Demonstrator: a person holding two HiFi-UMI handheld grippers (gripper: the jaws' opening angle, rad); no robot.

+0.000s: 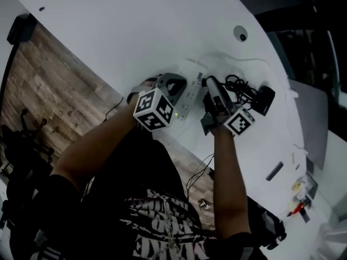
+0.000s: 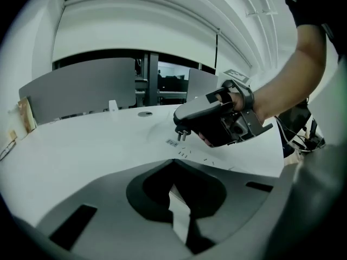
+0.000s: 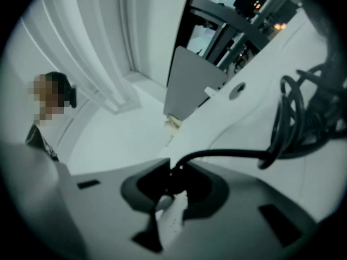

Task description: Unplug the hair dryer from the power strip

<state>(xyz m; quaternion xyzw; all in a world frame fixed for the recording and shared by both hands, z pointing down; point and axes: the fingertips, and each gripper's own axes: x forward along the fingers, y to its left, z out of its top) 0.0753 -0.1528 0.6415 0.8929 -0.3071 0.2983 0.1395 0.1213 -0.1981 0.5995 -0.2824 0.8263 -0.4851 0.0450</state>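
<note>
Evidently the pull is done. The plug [image 2: 182, 134] is clear of the white power strip [image 1: 188, 93], its two prongs bare in the air just above the strip's sockets. The right gripper [image 3: 172, 186] has its jaws clamped on the black plug. The cord [image 3: 233, 155] leaves them to the right and runs to the coil beside the dark hair dryer [image 1: 265, 99], which lies at the far right of the white table [image 1: 135, 31]. The left gripper [image 2: 176, 205] has its jaws drawn in on the near end of the power strip, apparently pinning it to the table. What seems left is only to carry the plug aside, set it down and let go of both things.

Views compared: only the left gripper view shows the prongs free of the sockets. The head view hides them beneath the right gripper, though it alone shows strip, grippers, coil and dryer in one layout. The right gripper view shows the grip on the plug and the cord's exit, with a sliver of strip below the jaws, but not the prongs.
</note>
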